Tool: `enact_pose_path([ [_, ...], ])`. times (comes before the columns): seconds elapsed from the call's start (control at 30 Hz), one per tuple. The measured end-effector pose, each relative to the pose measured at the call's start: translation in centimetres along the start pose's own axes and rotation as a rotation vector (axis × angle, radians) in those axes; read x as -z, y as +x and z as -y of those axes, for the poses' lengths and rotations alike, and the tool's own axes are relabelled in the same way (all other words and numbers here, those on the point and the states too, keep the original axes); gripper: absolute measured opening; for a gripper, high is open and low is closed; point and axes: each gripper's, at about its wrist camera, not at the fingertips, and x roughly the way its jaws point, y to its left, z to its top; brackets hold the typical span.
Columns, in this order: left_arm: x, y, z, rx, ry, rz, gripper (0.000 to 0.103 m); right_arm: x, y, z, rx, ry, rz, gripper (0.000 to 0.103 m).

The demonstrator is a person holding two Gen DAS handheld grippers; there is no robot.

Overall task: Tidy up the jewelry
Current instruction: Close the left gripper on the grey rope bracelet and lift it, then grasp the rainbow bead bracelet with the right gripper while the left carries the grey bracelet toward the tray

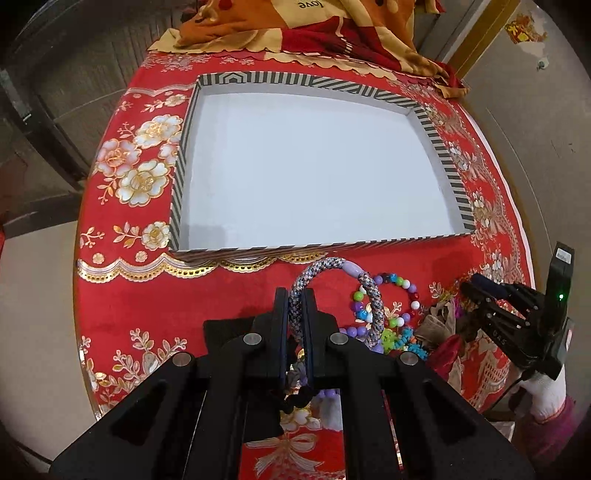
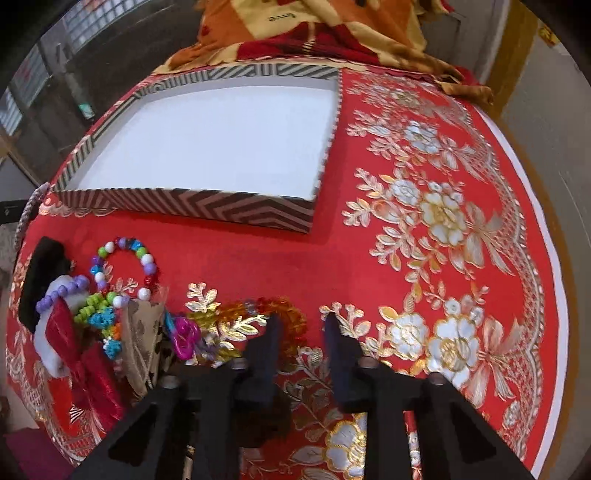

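Note:
My left gripper [image 1: 295, 299] is shut on a braided grey-and-multicolour rope bracelet [image 1: 325, 264] with a lilac bead, held a little above the red cloth just before the striped box [image 1: 258, 78]. The box's white inside holds nothing. In the right wrist view, my right gripper [image 2: 303, 325] points down at the cloth with a gap between its fingers. Its left finger lies over the right side of an orange bead bracelet [image 2: 258, 306], whose rim reaches into the gap. A colourful bead bracelet [image 2: 125, 245] lies to the left.
A heap of trinkets lies left of the right gripper: a red bow [image 2: 74, 343], purple beads [image 2: 59, 293], a pink flower [image 2: 184, 332]. A folded blanket [image 1: 295, 26] sits behind the box. The round table's edge [image 2: 554, 258] curves close on the right. A white-gloved hand [image 1: 546, 391] holds the right gripper.

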Motion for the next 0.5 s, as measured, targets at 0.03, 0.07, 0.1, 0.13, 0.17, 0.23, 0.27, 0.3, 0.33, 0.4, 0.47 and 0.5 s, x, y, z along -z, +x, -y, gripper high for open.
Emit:
enact_pose_path([
  [0.03, 0.0, -0.1, 0.0, -0.002, -0.004, 0.002, 0.006, -0.1, -0.1, 0.1, -0.007, 0.000, -0.002, 0.009],
  [0.07, 0.1, -0.2, -0.1, -0.004, -0.007, 0.003, 0.006, -0.1, -0.3, 0.3, -0.022, 0.010, 0.001, 0.009],
  [0.1, 0.1, -0.3, -0.1, -0.006, -0.012, 0.007, 0.006, -0.2, -0.9, 0.5, -0.038, 0.022, 0.011, 0.009],
  [0.13, 0.2, -0.5, -0.2, -0.008, -0.014, 0.009, 0.006, -0.4, -1.3, 0.6, -0.052, 0.027, 0.026, 0.008],
  [0.17, 0.2, -0.6, -0.2, -0.009, -0.017, 0.011, 0.006, -0.5, -1.9, 0.5, -0.062, 0.027, 0.037, 0.008],
  [0.23, 0.2, -0.8, -0.2, -0.011, -0.022, 0.016, 0.006, -1.0, -3.6, 0.4, -0.072, 0.017, 0.068, 0.008],
  [0.27, 0.2, -0.9, -0.2, -0.012, -0.024, 0.019, 0.006, -1.1, -4.0, 0.2, -0.076, 0.012, 0.079, 0.008],
  [0.3, 0.2, -1.0, -0.2, -0.013, -0.026, 0.021, 0.006, -1.4, -4.7, 0.1, -0.082, 0.004, 0.095, 0.008],
  [0.33, 0.1, -1.2, -0.1, -0.013, -0.028, 0.025, 0.006, -1.7, -5.1, -0.1, -0.083, -0.002, 0.107, 0.008],
  [0.4, -0.1, -1.5, 0.1, -0.013, -0.025, 0.033, 0.006, -2.1, -5.8, -0.2, -0.080, -0.010, 0.126, 0.008],
  [0.47, -0.2, -1.8, 0.2, -0.014, -0.022, 0.042, 0.006, -2.5, -6.6, -0.1, -0.094, -0.001, 0.139, 0.008],
  [0.5, -0.3, -2.0, 0.2, -0.015, -0.021, 0.047, 0.006, -2.8, -7.1, -0.1, -0.104, -0.001, 0.148, 0.008],
])
